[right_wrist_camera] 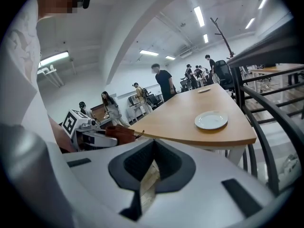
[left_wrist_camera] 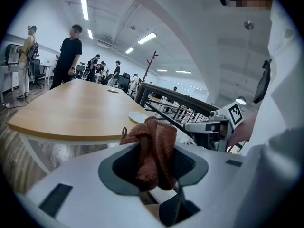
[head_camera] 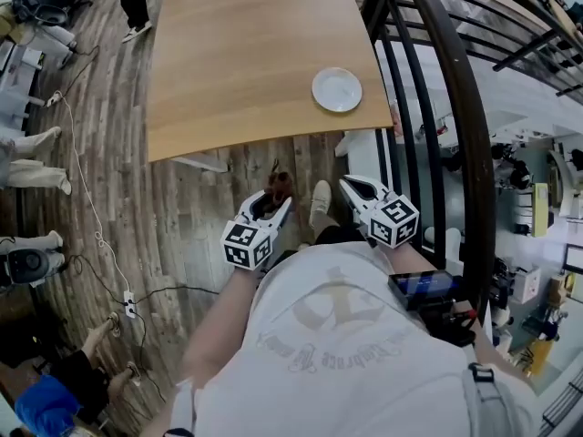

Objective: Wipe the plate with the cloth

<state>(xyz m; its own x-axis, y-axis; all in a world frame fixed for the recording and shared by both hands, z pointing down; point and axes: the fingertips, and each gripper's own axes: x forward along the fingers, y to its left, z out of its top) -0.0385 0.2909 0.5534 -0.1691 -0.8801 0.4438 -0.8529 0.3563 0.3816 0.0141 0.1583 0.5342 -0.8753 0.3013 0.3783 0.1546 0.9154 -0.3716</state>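
Both grippers are held short of the desk (head_camera: 246, 53), above the wooden floor (head_camera: 100, 153). In the head view we see the left gripper (head_camera: 273, 208) and the right gripper (head_camera: 353, 186) side by side in front of the person's torso, jaws pointing toward the desk's near edge. The white plate (head_camera: 337, 89) lies on the desk ahead of both pairs of jaws, near the corner beside the dark railing (head_camera: 437, 107) and well apart from either gripper. Here the cloth (head_camera: 280, 184) is only a dark reddish tuft at the tips of the left jaws. The left gripper view resolves it: the jaws are closed on a bunched rust-brown terry cloth standing up between the pads. The plate lies beyond it and slightly to its left, and the right gripper is off to the jaws' right. The right gripper view settles what the head view leaves unclear. These jaws are drawn together, tips meeting and nothing held, and floor boards show through a thin slit behind the tips. The plate sits ahead and to their right, the left gripper with the cloth to their left. Both gripper views also show people (left_wrist_camera: 69, 56) standing beyond the desk, of whom the head view catches little more than legs.
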